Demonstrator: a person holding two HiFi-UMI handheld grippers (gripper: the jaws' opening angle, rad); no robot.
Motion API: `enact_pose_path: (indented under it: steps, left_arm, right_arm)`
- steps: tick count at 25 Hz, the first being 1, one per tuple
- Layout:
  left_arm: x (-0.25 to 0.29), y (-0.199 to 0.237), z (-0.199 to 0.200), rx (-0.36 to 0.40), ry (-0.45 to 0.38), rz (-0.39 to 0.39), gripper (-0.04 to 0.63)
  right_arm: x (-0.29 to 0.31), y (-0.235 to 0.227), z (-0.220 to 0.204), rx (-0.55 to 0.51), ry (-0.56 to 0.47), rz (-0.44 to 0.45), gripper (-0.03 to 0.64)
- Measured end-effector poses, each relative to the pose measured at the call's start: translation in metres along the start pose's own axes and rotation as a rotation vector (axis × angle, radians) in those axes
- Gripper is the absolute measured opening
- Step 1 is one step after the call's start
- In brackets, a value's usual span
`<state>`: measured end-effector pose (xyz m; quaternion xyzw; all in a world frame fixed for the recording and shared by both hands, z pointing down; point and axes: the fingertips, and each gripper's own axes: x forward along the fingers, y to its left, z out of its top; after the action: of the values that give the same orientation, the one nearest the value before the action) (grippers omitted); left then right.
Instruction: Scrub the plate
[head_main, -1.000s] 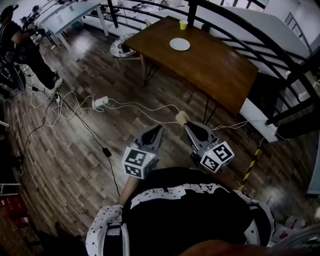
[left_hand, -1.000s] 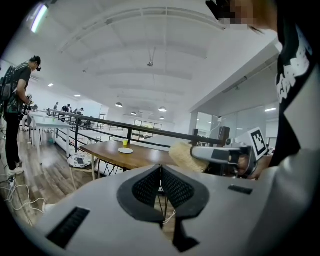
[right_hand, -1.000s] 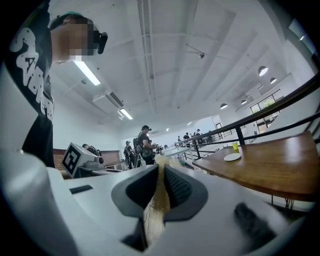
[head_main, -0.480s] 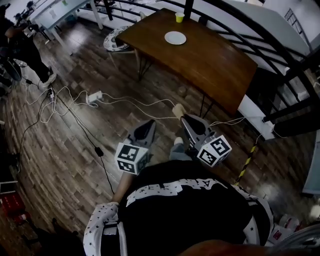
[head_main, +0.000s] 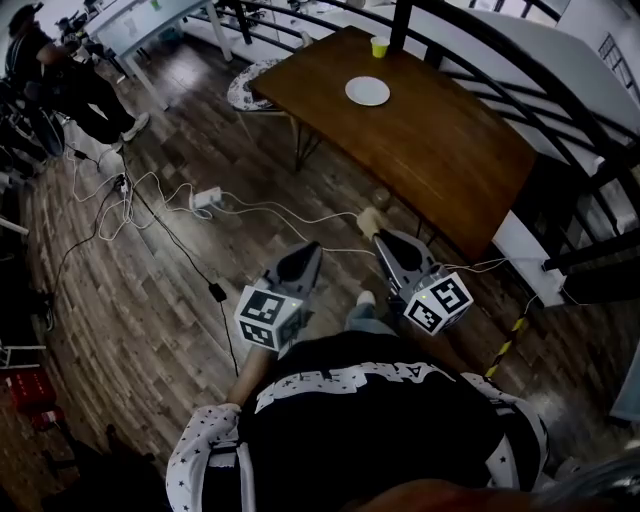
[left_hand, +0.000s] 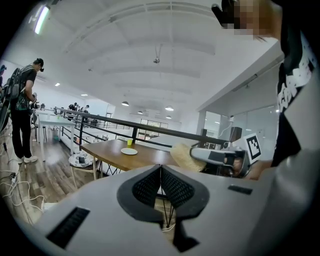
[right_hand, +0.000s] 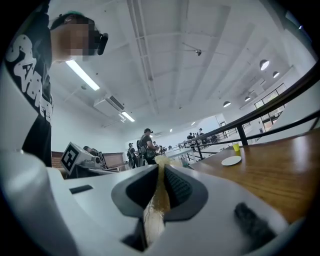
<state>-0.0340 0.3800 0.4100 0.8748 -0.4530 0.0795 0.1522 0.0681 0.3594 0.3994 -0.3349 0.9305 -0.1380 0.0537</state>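
A white plate (head_main: 367, 91) lies on the far end of a brown wooden table (head_main: 440, 150), with a small yellow cup (head_main: 380, 46) beyond it. Both grippers hang in front of my body, well short of the table. My right gripper (head_main: 383, 240) is shut on a tan sponge (head_main: 369, 222) that sticks out past its tips. In the right gripper view the sponge (right_hand: 158, 192) sits pinched between the jaws, and the plate (right_hand: 231, 160) shows far off. My left gripper (head_main: 306, 256) is shut and holds nothing. In the left gripper view its jaws meet, with the plate (left_hand: 129, 151) distant.
White cables and a power strip (head_main: 205, 199) trail across the wood floor to the left. A round patterned stool (head_main: 250, 90) stands at the table's left end. Black railing (head_main: 560, 110) runs behind the table. A person (head_main: 60, 80) stands at the far left by a white table (head_main: 140, 15).
The view has swayed as I step, and my knee now shows between the grippers. Both grippers keep their places in front of my body; the sponge stays gripped.
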Motion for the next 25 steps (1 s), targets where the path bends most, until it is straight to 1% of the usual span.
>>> enact_pose_path:
  steps: [6,11,14,19,25]
  left_arm:
    - [0.027,0.004,0.003,-0.017,0.011,-0.010,0.014]
    - [0.053,-0.001,0.016,-0.011,0.007,-0.034,0.014]
    - [0.072,-0.004,0.025,-0.006,0.006,-0.039,0.014]
    - [0.099,-0.007,0.034,0.004,0.011,-0.033,0.014]
    - [0.127,-0.007,0.042,0.000,0.006,-0.014,0.014]
  right_arm:
    - [0.002,-0.017,-0.002,0.030,0.016,-0.007,0.044]
    - [0.003,-0.032,0.009,0.032,0.011,-0.010,0.044]
    - [0.004,-0.049,0.017,0.032,0.010,-0.013,0.044]
    - [0.005,-0.075,0.027,0.032,0.006,-0.005,0.044]
    - [0.005,-0.103,0.034,0.033,0.003,0.010,0.044]
